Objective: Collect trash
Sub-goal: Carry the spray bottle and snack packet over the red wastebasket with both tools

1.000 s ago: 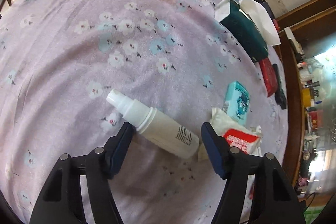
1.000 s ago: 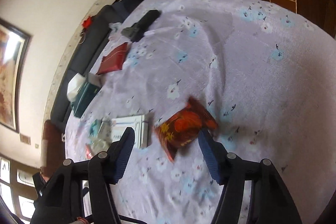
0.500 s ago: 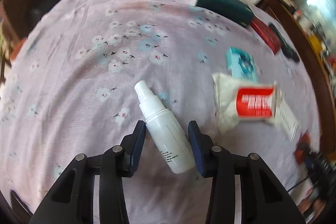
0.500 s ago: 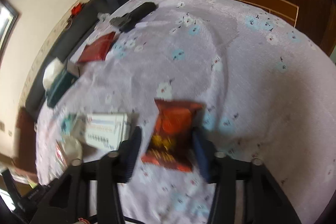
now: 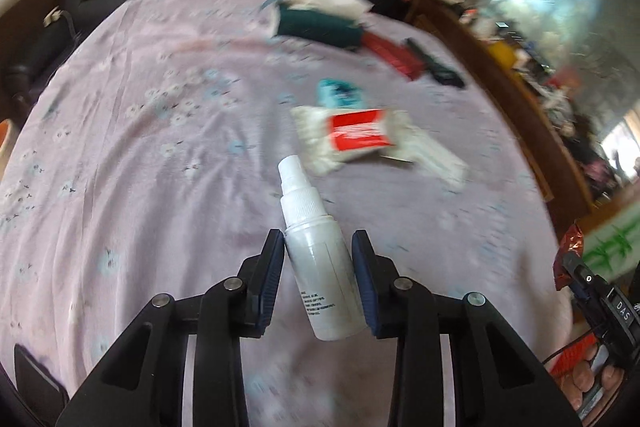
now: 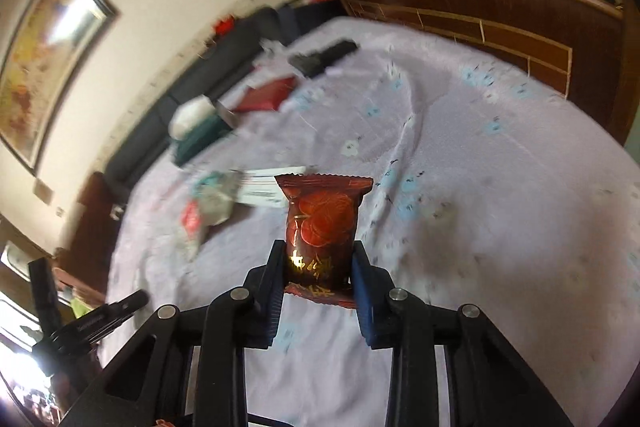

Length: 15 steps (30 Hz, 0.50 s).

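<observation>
The left gripper (image 5: 318, 259) has just been closing and now clamps the white spray bottle (image 5: 320, 267); the right gripper (image 6: 318, 267) pinches the red snack packet (image 6: 322, 227) — both clear of the bedspread (image 5: 140, 167). Carry them level (the packet could slip). Only the left view shows the red-labelled tissue pack (image 5: 348, 139) clearly; only the right shows the framed picture (image 6: 44, 59).

A lilac floral bed (image 5: 160, 195) carries a tissue pack (image 5: 352, 137) and red wallet (image 5: 394, 53).
</observation>
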Motion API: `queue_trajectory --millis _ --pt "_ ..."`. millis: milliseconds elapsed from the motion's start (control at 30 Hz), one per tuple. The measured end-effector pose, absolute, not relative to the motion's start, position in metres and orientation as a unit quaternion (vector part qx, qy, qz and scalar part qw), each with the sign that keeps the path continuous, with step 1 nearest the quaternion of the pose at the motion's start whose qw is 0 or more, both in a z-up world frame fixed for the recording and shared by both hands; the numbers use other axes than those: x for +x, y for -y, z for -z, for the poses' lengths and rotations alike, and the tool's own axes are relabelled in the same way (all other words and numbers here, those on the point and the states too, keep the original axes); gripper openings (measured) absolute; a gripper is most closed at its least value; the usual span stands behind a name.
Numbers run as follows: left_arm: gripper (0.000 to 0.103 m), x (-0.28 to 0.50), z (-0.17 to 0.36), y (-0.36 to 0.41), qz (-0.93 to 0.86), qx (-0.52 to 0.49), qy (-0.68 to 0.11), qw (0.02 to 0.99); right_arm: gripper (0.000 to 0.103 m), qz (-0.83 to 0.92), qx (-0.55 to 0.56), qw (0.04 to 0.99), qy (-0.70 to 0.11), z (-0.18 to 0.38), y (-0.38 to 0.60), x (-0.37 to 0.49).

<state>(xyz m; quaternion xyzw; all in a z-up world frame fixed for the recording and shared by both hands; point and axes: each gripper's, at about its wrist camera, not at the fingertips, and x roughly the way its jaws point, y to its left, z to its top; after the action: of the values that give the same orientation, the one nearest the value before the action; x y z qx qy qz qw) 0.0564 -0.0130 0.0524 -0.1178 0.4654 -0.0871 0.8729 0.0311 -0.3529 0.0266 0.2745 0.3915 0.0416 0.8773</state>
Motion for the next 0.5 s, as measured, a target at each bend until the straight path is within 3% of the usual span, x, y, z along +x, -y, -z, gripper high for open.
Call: queue_trajectory --millis 500 --pt "0.033 -0.088 -0.142 0.08 0.213 -0.082 -0.366 0.902 0.032 -0.062 0.252 0.925 -0.276 -0.119 0.368 -0.151"
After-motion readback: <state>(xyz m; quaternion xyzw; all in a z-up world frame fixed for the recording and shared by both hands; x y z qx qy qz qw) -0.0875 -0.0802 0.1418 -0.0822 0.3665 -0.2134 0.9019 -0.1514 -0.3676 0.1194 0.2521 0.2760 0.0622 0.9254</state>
